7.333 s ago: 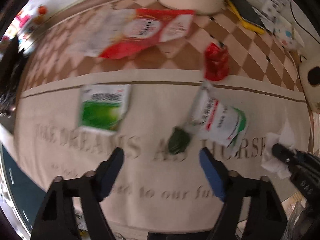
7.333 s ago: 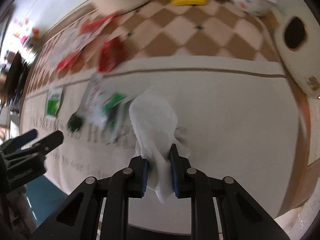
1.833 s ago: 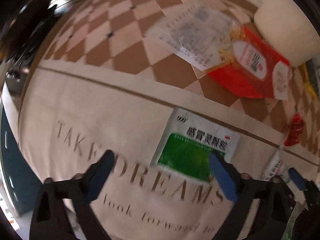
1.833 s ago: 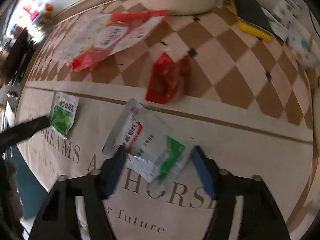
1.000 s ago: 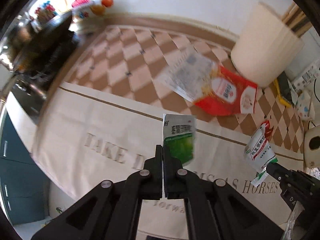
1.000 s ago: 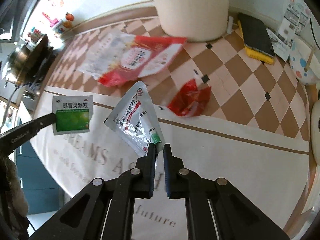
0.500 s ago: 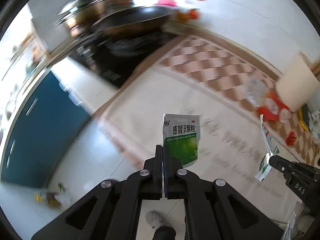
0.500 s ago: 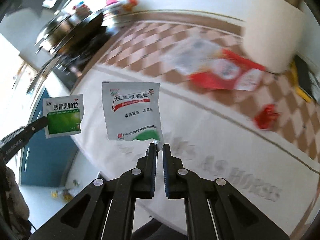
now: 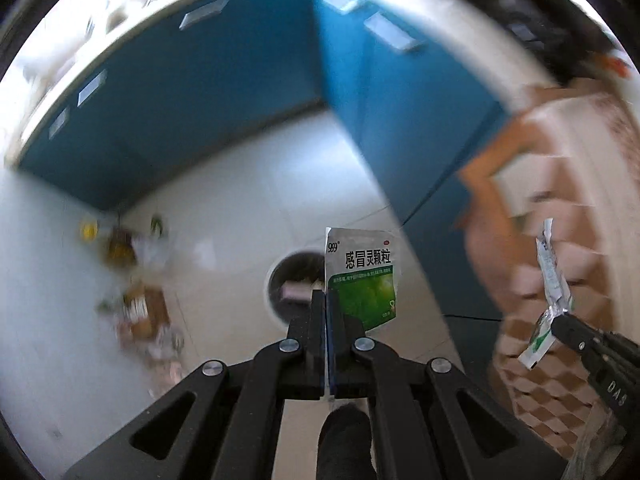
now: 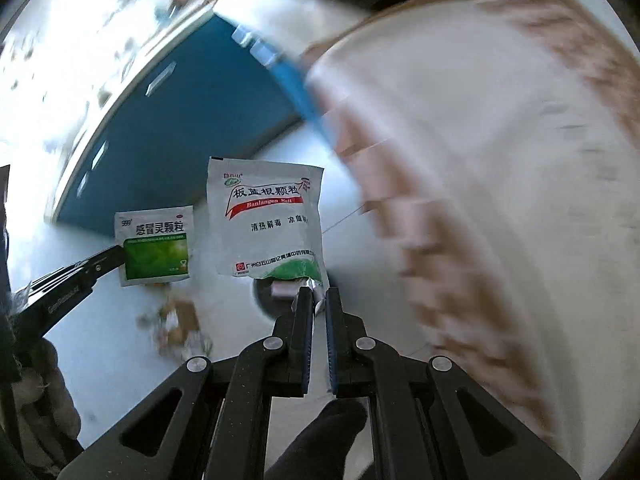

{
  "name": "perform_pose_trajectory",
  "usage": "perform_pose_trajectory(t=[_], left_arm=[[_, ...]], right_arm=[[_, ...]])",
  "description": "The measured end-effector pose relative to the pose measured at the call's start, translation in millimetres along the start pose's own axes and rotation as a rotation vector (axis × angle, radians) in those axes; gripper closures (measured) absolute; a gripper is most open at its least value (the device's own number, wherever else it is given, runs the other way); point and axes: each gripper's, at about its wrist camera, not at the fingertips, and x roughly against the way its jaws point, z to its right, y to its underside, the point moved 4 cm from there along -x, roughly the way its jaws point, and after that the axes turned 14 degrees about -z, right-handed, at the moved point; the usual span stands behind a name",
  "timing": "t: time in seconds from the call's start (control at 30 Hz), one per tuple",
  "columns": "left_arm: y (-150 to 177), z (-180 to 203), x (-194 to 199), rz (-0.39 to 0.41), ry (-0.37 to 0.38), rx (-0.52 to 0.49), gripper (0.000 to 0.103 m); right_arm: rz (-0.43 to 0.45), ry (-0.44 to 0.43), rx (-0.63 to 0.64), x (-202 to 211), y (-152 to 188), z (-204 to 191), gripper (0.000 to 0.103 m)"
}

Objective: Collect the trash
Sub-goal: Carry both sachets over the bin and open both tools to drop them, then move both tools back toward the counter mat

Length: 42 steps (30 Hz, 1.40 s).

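Clenched jaws: left gripper [image 9: 327,312] pinches the green-and-white foil sachet [image 9: 362,276], right gripper [image 10: 319,304] the larger white sachet [image 10: 268,220], both centre-frame above the round bin [image 9: 296,288]. Corner-thin grips could let either sachet flutter past the rim.

Daylight floods both views, strongest at the upper left, where it burns out to white glare. Motion blur smears the pale tiled floor [image 9: 224,208], the glossy blue cabinet fronts [image 9: 224,92] and the beige patterned bench cloth [image 10: 480,160] (its checks turn to streaks). Fisheye bending curves every edge; corners vignette black. The green-and-white foil sachet [image 9: 362,276] stays sharp.
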Motion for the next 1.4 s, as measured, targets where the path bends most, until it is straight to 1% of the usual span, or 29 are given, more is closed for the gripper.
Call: perform_pose_trajectory(t=[0.07,0.1,0.13,0.23,0.27,0.33,0.37,0.4,0.43,0.5,0.57,0.67,0.83,0.87,0.9,0.97,1.0,1.03,1.07,1.1,1.13,1.17,1.2,1.23,1.27,1.3,1.33,1.4], left_arm=[[-5,-26,-44,-0.045,-0.002,0.048,0.103],[-8,-42,-76,-0.077,0.003,0.073,0.103],[-10,-50,-96,-0.096,0.008,0.091,0.103],[-17,-76,-181,-0.175,0.053,0.148,0.103],[-19,-82,-209,-0.198,0.067,0.164,0.103],[-23,-91,-258,-0.239,0.095,0.187,0.103],[-25,-96,-289,-0.267,0.114,0.199,0.103],[-26,-100,-310,-0.287,0.131,0.208,0.103],[-27,-103,-338,-0.315,0.149,0.216,0.103],[-28,-107,-379,-0.352,0.151,0.224,0.103],[-29,-115,-407,-0.377,0.152,0.230,0.103],[-32,-119,-432,-0.392,0.157,0.233,0.103],[-38,-114,-440,-0.394,0.144,0.204,0.102],[-37,-115,-440,-0.393,0.134,0.197,0.099],[-37,-114,-441,-0.392,0.127,0.190,0.099],[-36,-117,-443,-0.389,0.108,0.175,0.099],[-34,-118,-442,-0.387,0.098,0.175,0.099],[-34,-120,-441,-0.383,0.091,0.174,0.099],[-33,-123,-440,-0.377,0.084,0.175,0.099],[-32,-125,-437,-0.368,0.076,0.179,0.095],[-32,-126,-436,-0.360,0.071,0.181,0.089],[-32,-128,-432,-0.345,0.061,0.182,0.067],[-32,-131,-426,-0.327,0.034,0.186,0.025],[-31,-134,-419,-0.309,0.011,0.193,0.006],[-29,-136,-414,-0.294,0.004,0.197,0.000],[-27,-138,-407,-0.287,-0.008,0.203,0.000],[-25,-140,-401,-0.283,-0.015,0.207,0.000],[-19,-144,-387,-0.266,-0.025,0.218,0.000]], right_arm=[[-0.050,-0.001,0.033,-48,-9,-22,0.096],[-0.071,-0.004,0.042,-68,-13,-29,0.096],[-0.101,-0.010,0.051,-97,-18,-38,0.096],[-0.177,-0.026,0.059,-183,-31,-52,0.096],[-0.198,-0.034,0.056,-209,-34,-54,0.096],[-0.243,-0.040,0.051,-276,-42,-56,0.096],[-0.256,-0.036,0.053,-295,-46,-56,0.096],[-0.277,-0.027,0.062,-324,-50,-55,0.096],[-0.296,-0.014,0.072,-354,-52,-54,0.096],[-0.342,-0.006,0.082,-409,-55,-52,0.096],[-0.374,0.000,0.073,-451,-57,-51,0.096],[-0.400,0.012,0.069,-499,-63,-48,0.096],[-0.431,0.031,0.066,-556,-67,-48,0.095],[-0.437,0.035,0.065,-563,-66,-46,0.095],[-0.441,0.039,0.065,-571,-68,-44,0.095],[-0.452,0.047,0.063,-578,-67,-40,0.092],[-0.459,0.060,0.067,-581,-67,-40,0.084],[-0.460,0.067,0.069,-581,-66,-41,0.070],[-0.460,0.071,0.068,-584,-66,-40,0.061],[-0.461,0.076,0.069,-586,-66,-38,0.045],[-0.458,0.088,0.073,-585,-65,-39,0.040],[-0.449,0.100,0.078,-582,-65,-36,0.038],[-0.445,0.111,0.084,-579,-66,-37,0.029],[-0.444,0.122,0.092,-575,-65,-38,0.019],[-0.437,0.132,0.100,-569,-64,-40,0.013],[-0.430,0.142,0.107,-564,-62,-42,0.003],[-0.416,0.170,0.123,-555,-62,-44,0.000],[-0.397,0.178,0.142,-540,-61,-53,0.000]])
